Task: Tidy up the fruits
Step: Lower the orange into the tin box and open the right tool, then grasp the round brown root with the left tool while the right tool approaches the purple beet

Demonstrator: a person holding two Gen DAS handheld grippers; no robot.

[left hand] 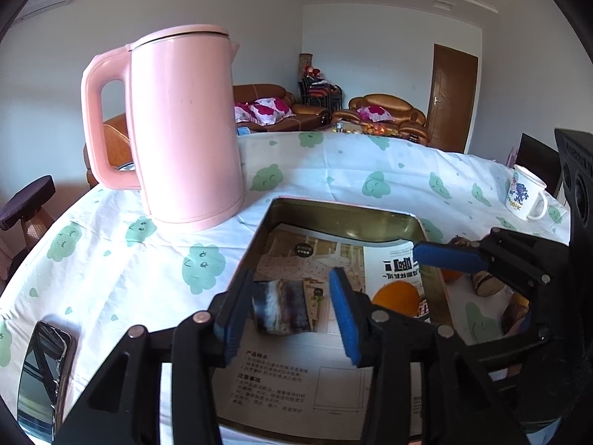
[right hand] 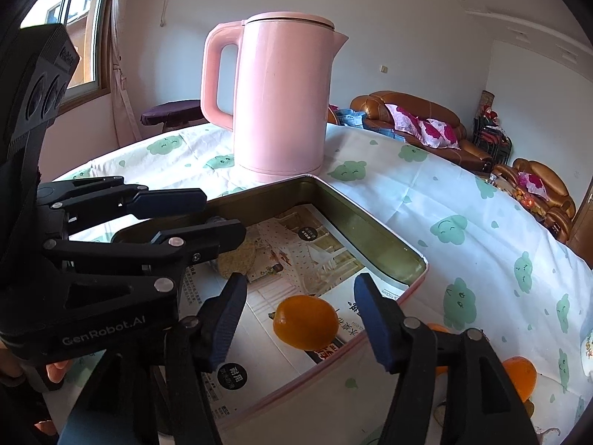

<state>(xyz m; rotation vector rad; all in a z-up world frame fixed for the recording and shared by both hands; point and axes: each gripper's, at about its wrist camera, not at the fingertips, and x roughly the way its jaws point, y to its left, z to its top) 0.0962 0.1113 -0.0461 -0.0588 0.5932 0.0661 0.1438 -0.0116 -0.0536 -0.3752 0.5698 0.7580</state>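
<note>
A shallow metal tin (left hand: 344,211) (right hand: 385,237), lined with printed paper, lies on the table. Inside it are an orange (left hand: 396,298) (right hand: 305,322) and a purple-striped cut fruit piece (left hand: 281,311). My left gripper (left hand: 289,315) is open above the tin, its pads on either side of the striped piece and apart from it. My right gripper (right hand: 302,322) is open just above the orange, not touching it. More oranges (right hand: 520,376) and brown cut fruit pieces (left hand: 487,283) lie on the cloth right of the tin.
A tall pink kettle (left hand: 181,126) (right hand: 281,96) stands just behind the tin. A phone (left hand: 42,374) lies at the near left. A white printed mug (left hand: 524,198) stands far right. The table has a white cloth with green clouds (right hand: 481,204).
</note>
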